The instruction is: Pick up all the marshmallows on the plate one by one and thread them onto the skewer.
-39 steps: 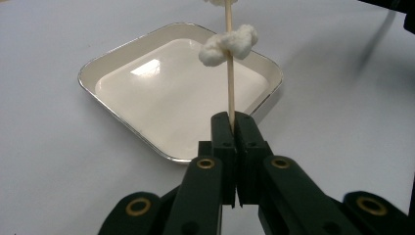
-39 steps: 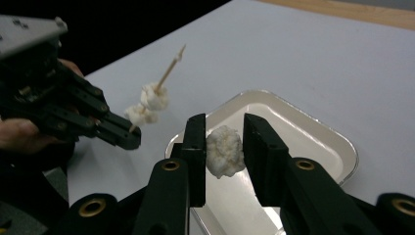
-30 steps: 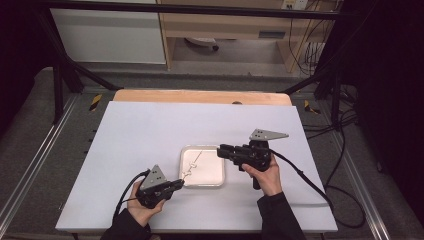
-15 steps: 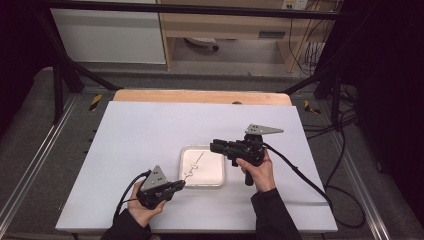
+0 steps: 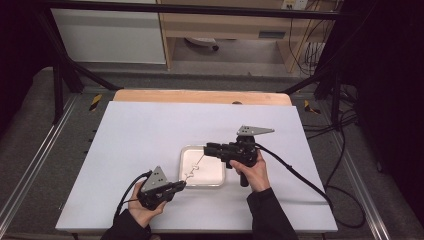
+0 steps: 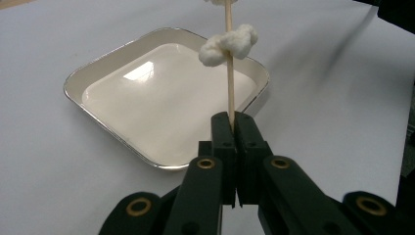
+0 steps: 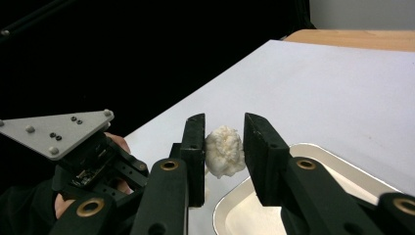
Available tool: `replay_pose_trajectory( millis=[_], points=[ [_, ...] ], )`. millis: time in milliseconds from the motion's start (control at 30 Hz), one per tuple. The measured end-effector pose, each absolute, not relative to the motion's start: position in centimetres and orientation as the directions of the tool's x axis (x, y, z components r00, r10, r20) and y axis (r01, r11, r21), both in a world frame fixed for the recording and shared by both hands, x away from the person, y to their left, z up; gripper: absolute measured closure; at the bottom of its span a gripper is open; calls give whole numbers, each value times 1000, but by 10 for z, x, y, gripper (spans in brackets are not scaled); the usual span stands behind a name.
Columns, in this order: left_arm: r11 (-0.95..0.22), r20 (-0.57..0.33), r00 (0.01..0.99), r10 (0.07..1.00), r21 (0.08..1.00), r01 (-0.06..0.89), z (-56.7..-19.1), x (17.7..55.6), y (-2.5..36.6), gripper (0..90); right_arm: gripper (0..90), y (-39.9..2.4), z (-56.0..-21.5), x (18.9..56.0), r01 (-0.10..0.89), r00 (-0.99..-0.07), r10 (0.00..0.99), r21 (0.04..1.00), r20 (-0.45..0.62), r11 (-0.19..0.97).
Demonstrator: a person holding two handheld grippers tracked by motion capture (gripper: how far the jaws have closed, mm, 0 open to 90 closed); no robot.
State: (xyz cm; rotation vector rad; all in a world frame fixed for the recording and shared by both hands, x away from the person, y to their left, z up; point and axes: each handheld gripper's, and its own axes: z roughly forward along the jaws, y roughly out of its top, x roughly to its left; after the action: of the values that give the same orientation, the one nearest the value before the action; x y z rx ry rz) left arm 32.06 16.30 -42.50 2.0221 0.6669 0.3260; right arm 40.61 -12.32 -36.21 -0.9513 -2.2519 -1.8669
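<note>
R gripper [image 7: 223, 156] shifted onto fluffy puff [image 7: 224, 151] (lumpy, white).

left gripper [image 5: 181, 185]: black body, grey three-cornered plate on top, black cable looping off its rear.
right gripper [image 5: 206, 148]: black, pistol-style handle; grey plate dotted with small screws; thick black cable trailing toward the worktop's right edge.
jaws: flat black blocks on black link arms; brass-coloured bushings at pivots.
sleeves [image 5: 267, 216]: dark, long, both forearms.

No readable text anywhere (perhaps too small).
</note>
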Motion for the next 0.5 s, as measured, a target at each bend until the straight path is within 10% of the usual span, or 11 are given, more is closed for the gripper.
replay_pose_trajectory(
  millis=[500],
  points=[
    [-429, -16, 821, 571, 847, 315, -427, 320, 161, 886, 760, -119, -369, 405, 502, -813, 399, 858, 425, 108]
  ],
)
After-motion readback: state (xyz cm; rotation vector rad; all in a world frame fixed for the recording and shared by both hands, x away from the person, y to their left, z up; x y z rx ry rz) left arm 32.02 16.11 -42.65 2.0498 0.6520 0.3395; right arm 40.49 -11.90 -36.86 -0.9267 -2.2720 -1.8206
